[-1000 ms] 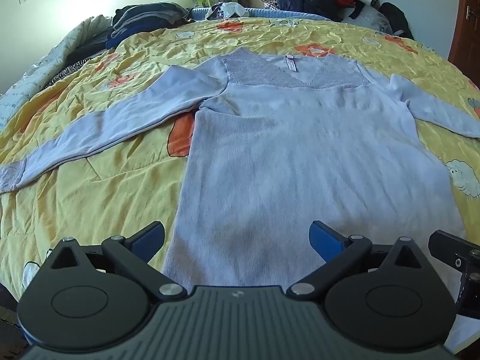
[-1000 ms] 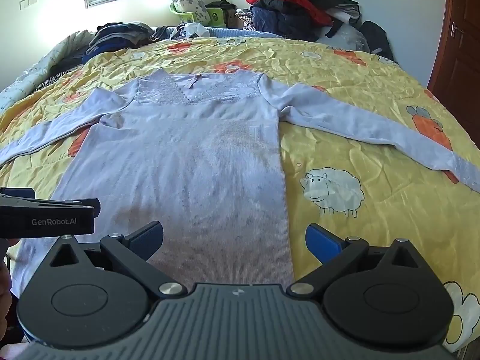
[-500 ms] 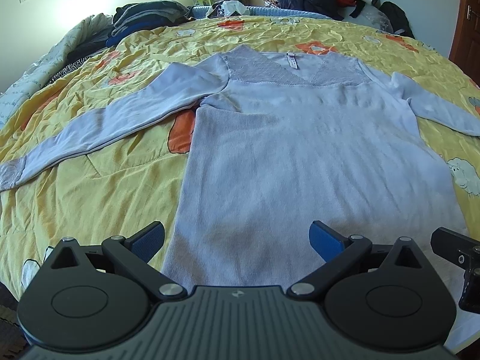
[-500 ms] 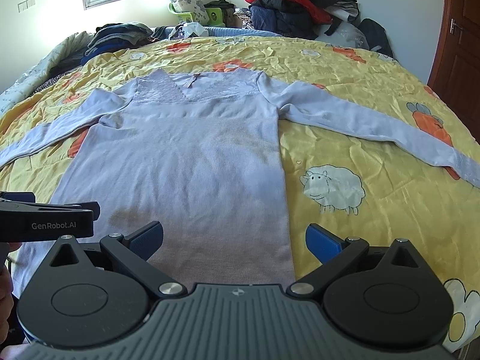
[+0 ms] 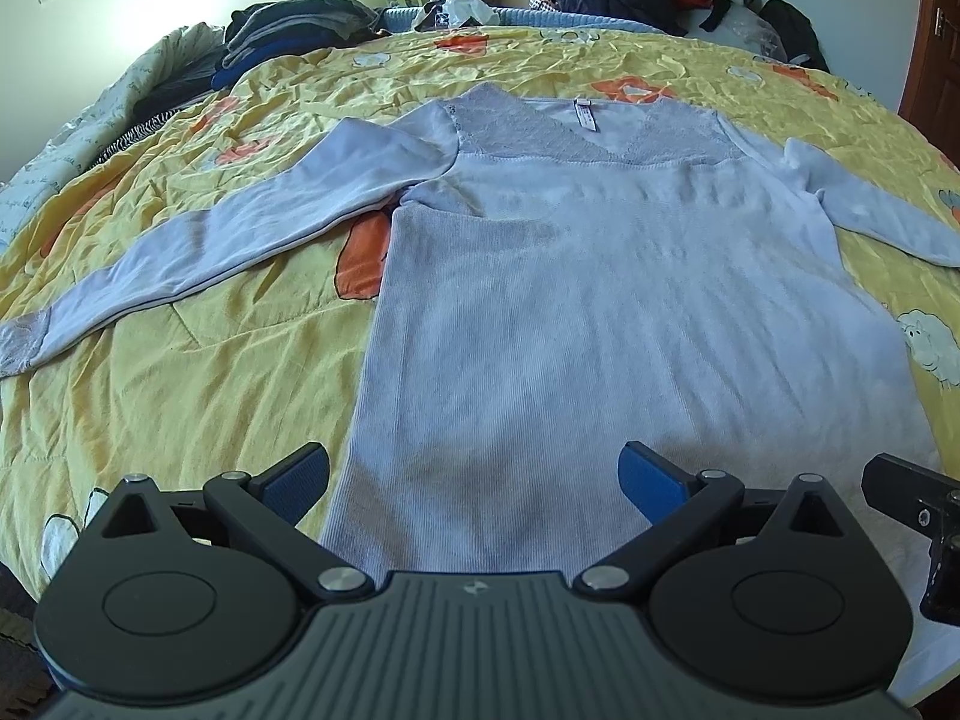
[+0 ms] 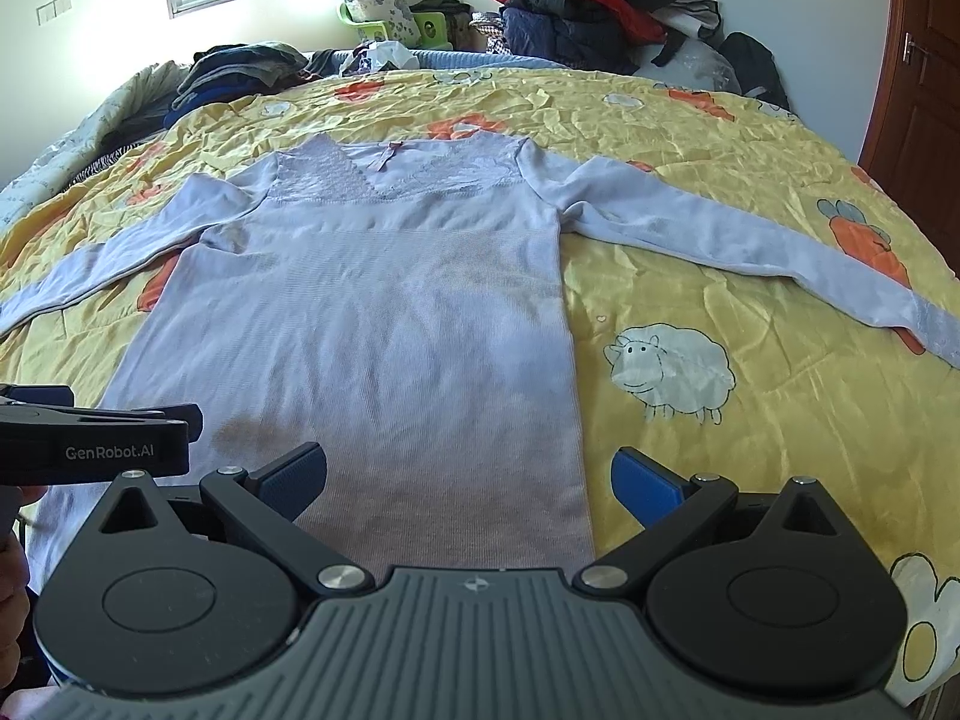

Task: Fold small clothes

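A pale lilac long-sleeved top [image 5: 606,324] lies flat on the bed's yellow quilt [image 5: 180,372], neckline away from the hem, both sleeves stretched outward, so every fold line is exposed. The left gripper [image 5: 474,477] hovers over the hem's left corner and the right gripper [image 6: 468,474] over its right corner, each with fingers spread wide and holding nothing, apparently placed to pinch the hem corners for a first fold toward the neckline.

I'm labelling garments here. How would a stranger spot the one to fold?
Look at the yellow cartoon-print quilt covering the bed. The pale lilac long-sleeved knit top lies flat on it, sleeves spread. Unlike the heaped dark clothes behind, it has a lace yoke.
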The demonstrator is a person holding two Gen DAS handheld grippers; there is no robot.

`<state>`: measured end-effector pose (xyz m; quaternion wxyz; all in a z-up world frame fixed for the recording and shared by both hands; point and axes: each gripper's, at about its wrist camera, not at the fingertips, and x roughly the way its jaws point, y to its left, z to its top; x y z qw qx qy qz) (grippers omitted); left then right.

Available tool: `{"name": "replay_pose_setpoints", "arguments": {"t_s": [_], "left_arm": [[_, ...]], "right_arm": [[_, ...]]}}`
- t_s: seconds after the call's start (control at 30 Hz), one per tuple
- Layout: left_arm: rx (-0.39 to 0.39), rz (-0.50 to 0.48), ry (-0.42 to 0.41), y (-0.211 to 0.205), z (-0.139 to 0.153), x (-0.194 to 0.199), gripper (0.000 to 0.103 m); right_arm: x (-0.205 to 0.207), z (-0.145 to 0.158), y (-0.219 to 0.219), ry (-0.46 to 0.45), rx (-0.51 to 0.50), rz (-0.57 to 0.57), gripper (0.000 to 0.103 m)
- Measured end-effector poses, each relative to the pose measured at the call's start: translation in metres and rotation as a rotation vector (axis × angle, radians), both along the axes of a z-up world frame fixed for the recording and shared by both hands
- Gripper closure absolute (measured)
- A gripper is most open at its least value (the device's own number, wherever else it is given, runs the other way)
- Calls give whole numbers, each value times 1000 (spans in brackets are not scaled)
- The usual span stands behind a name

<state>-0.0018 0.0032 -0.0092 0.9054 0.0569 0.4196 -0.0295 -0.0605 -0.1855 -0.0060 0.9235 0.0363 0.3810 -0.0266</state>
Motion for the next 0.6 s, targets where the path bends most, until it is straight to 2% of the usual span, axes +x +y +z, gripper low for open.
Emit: {"name": "replay_pose_setpoints", "arguments": {"t_s": [0.6], "left_arm": [[2, 0, -2, -1, -1, 0, 0]], "right_arm": [[1, -2, -2, 4, 11, -7, 1]]}}
